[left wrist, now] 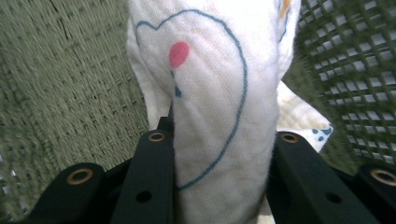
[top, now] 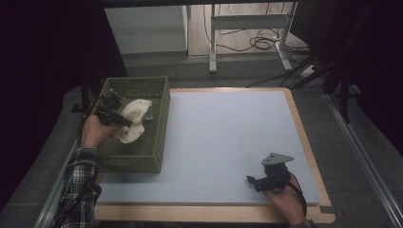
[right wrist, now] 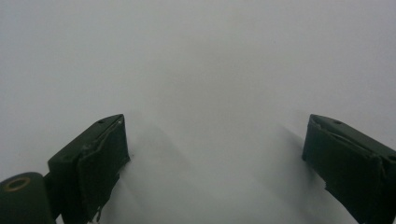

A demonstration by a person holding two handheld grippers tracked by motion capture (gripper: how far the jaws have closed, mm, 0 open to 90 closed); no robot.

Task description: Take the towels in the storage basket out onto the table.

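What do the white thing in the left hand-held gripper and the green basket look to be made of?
The white thing looks like soft quilted cotton cloth, matte: fine dimpled texture, folds, printed blue outline and pink dot. It bulges between the left hand-held gripper jaws. The basket seems woven, maybe paper cord or plastic wicker: a tight matte weave low down, an open lattice near the rim.
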